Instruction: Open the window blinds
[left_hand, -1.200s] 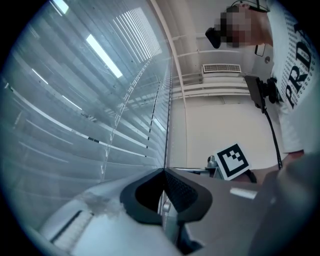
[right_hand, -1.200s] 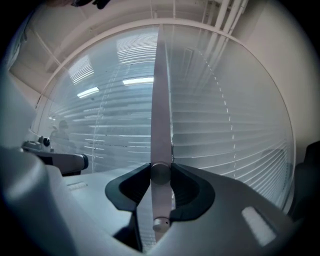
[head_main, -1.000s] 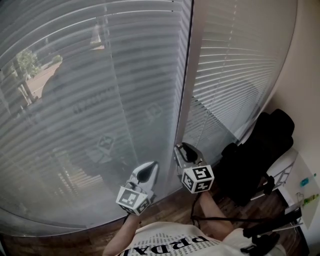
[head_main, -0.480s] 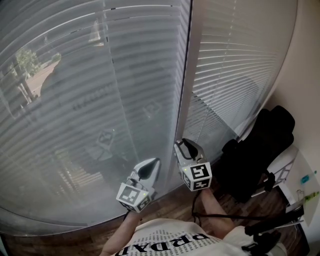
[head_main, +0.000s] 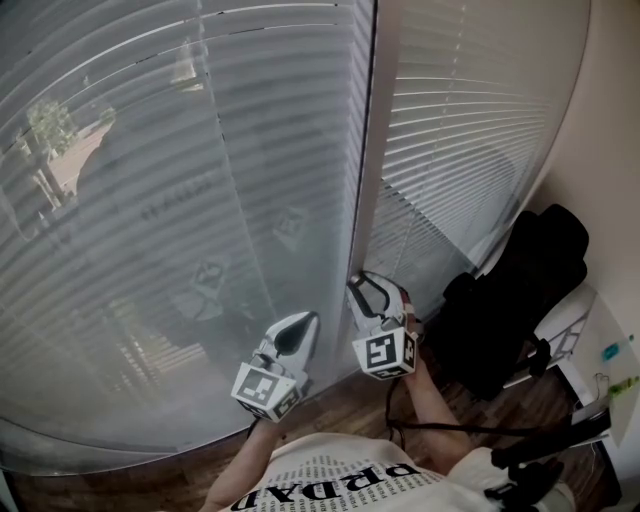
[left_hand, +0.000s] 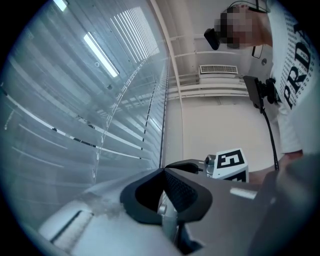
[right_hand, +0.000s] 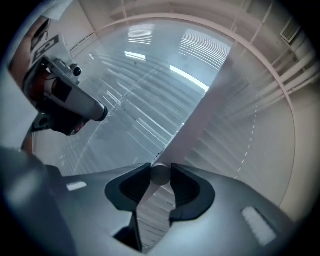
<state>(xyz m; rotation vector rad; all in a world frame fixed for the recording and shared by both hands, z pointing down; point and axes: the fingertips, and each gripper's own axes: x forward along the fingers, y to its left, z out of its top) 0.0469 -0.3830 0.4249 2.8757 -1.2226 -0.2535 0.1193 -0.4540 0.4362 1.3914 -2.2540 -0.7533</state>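
A: From above, the right gripper (head_main: 368, 292) just reaches the pale frame (head_main: 366, 150) between the slatted blinds (head_main: 250, 150).

B: Its own view shows matte black fingers (right_hand: 134, 187) clamped on a smooth round wand (right_hand: 160, 175). Left gripper (left_hand: 163, 172): textured fingers (left_hand: 182, 192) pressed together.

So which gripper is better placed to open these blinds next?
Right. The right gripper is clamped on the wand of the blinds. The left gripper is shut on nothing and sits off to the side.
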